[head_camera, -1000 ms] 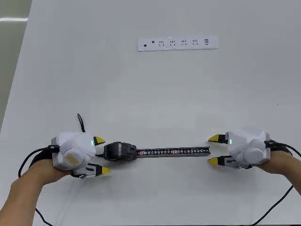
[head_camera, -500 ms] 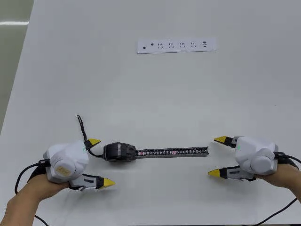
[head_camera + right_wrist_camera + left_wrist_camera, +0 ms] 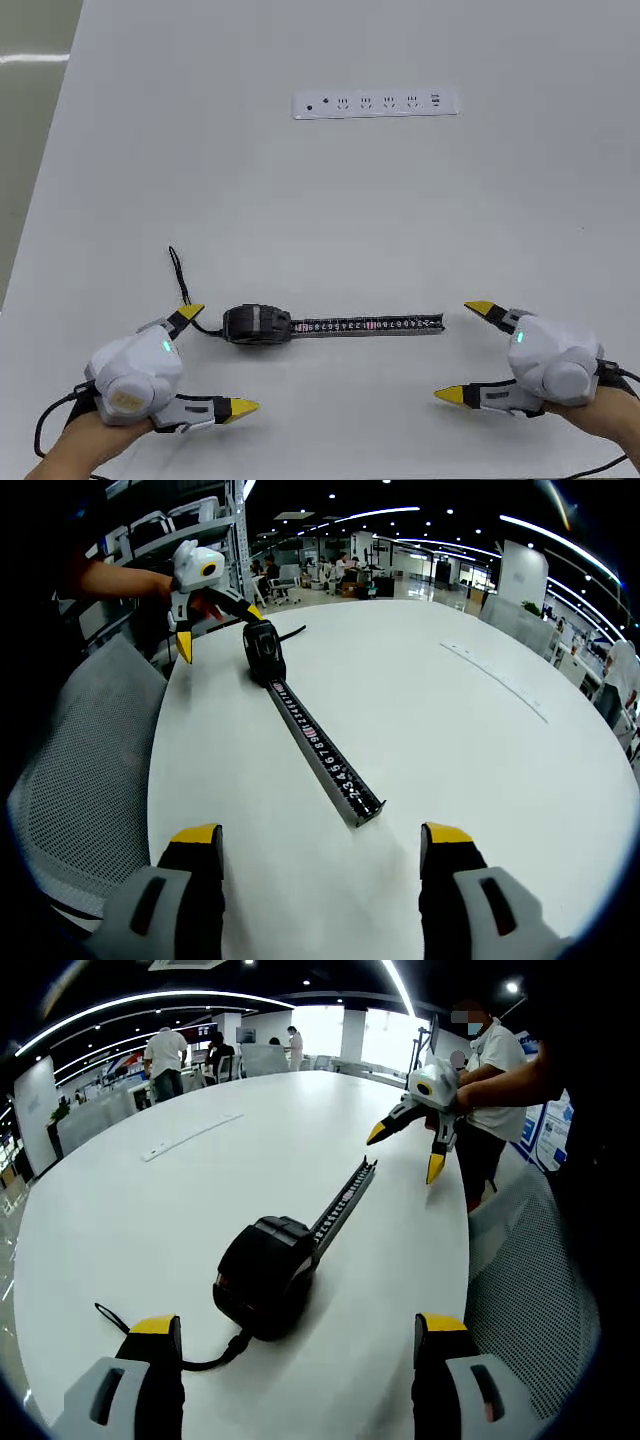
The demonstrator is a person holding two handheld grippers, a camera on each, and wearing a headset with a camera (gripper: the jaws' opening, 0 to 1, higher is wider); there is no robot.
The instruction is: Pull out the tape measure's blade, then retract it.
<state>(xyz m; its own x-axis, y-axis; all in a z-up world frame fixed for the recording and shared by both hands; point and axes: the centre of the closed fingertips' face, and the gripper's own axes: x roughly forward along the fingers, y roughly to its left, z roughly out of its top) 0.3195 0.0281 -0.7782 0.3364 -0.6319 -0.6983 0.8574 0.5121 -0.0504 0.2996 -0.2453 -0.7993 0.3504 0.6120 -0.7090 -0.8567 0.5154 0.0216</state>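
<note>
Jaws on the left gripper (image 3: 218,360) and right gripper (image 3: 463,351) stand wide apart, holding nothing. Between them the tape measure (image 3: 256,324) lies on the white table (image 3: 300,200), its blade (image 3: 368,324) pulled out flat toward the right gripper, tip apart from it. Bare tabletop stretches to a power strip (image 3: 376,103) well beyond.

Head view looks steeply down on the table (image 3: 400,200) from its near edge. Left gripper view: low, close behind the tape measure (image 3: 265,1275), facing along its blade (image 3: 345,1200). Right gripper view: opposite end, facing back. All three share the blade.
</note>
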